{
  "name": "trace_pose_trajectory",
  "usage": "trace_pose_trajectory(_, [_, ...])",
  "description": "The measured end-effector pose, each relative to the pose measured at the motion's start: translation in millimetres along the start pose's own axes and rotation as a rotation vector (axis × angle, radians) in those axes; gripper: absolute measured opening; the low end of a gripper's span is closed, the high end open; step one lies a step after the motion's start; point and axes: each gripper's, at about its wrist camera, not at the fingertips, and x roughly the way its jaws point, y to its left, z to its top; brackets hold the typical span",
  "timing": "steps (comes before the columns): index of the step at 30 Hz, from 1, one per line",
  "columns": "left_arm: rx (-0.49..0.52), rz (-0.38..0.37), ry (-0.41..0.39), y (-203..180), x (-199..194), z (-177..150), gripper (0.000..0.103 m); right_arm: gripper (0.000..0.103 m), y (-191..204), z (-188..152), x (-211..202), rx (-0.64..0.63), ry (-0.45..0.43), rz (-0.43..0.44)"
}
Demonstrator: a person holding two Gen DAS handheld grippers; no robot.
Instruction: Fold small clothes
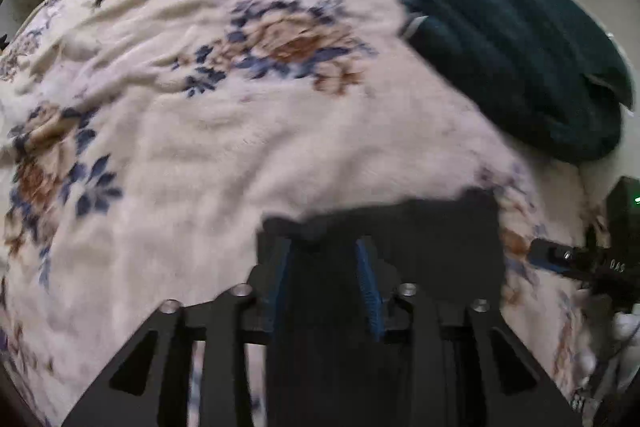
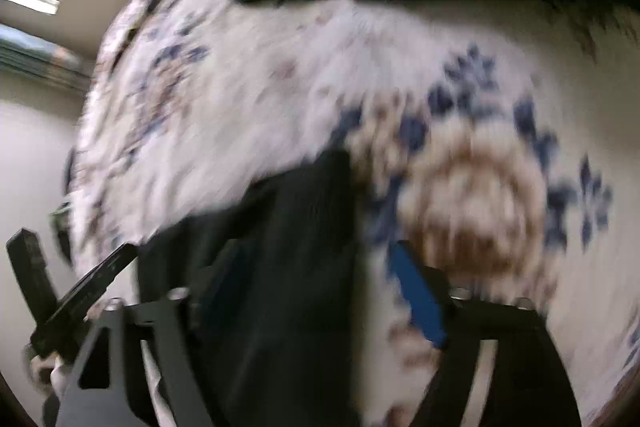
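I saw the black garment [image 1: 380, 227] lying between my left gripper's [image 1: 326, 259] parted fingers on the near floral blanket [image 1: 200, 131]; my right gripper [image 2: 320, 267] was spread too, the garment over its left finger.

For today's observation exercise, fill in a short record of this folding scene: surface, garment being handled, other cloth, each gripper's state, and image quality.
surface: floral blanket, cream with blue and brown flowers
garment handled: black cloth, lying between both grippers
other cloth: dark teal pile at the far edge
left gripper: fingers apart, black cloth between them
right gripper: fingers apart, black cloth between them
image quality: right wrist view motion-blurred
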Motion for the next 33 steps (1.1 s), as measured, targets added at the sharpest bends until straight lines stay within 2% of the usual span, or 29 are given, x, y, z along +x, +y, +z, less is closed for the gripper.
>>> trace_pose_trajectory(1, [0.010, -0.009, -0.017, -6, -18, -11, 0.077, 0.098, -2, -13, -7, 0.008, 0.015, 0.043])
trace_pose_trajectory(2, [0.015, -0.022, -0.035, -11, -33, -19, 0.095, 0.100, -4, -28, -12, 0.019, 0.030, 0.076])
trace_pose_trajectory(5, [-0.031, -0.086, -0.076, -20, -78, -48, 0.096, 0.100, -1, -75, -28, 0.044, 0.077, 0.158])
trace_pose_trajectory(8, [-0.101, -0.092, -0.110, -25, -128, -82, 0.097, 0.100, 7, -119, -50, 0.061, 0.117, 0.233])
trace_pose_trajectory(11, [-0.139, -0.032, -0.101, -30, -162, -118, 0.097, 0.100, 21, -165, -74, 0.031, 0.146, 0.237])
trace_pose_trajectory(15, [-0.231, 0.016, -0.016, -17, -191, -195, 0.097, 0.100, 30, -237, -92, 0.010, 0.228, 0.230])
trace_pose_trajectory(18, [-0.274, 0.074, 0.071, 1, -187, -258, 0.097, 0.100, 26, -296, -90, 0.015, 0.314, 0.197])
trace_pose_trajectory(20, [-0.289, 0.120, 0.156, 18, -169, -304, 0.096, 0.100, 17, -337, -85, 0.021, 0.358, 0.165])
trace_pose_trajectory(22, [-0.316, 0.119, 0.231, 36, -148, -347, 0.096, 0.100, 5, -374, -76, 0.048, 0.389, 0.129])
trace_pose_trajectory(24, [-0.330, 0.102, 0.286, 46, -130, -375, 0.096, 0.100, -10, -412, -64, 0.092, 0.410, 0.088])
trace_pose_trajectory(26, [-0.324, 0.068, 0.327, 50, -113, -397, 0.096, 0.100, -23, -444, -51, 0.134, 0.404, 0.036])
trace_pose_trajectory(29, [-0.272, 0.036, 0.363, 45, -93, -412, 0.096, 0.100, -39, -482, -31, 0.218, 0.396, -0.046])
trace_pose_trajectory(31, [-0.208, 0.044, 0.353, 37, -87, -414, 0.096, 0.100, -44, -501, -21, 0.273, 0.393, -0.036])
trace_pose_trajectory(33, [-0.186, 0.023, 0.323, 32, -88, -411, 0.096, 0.099, -50, -522, -14, 0.331, 0.378, -0.012])
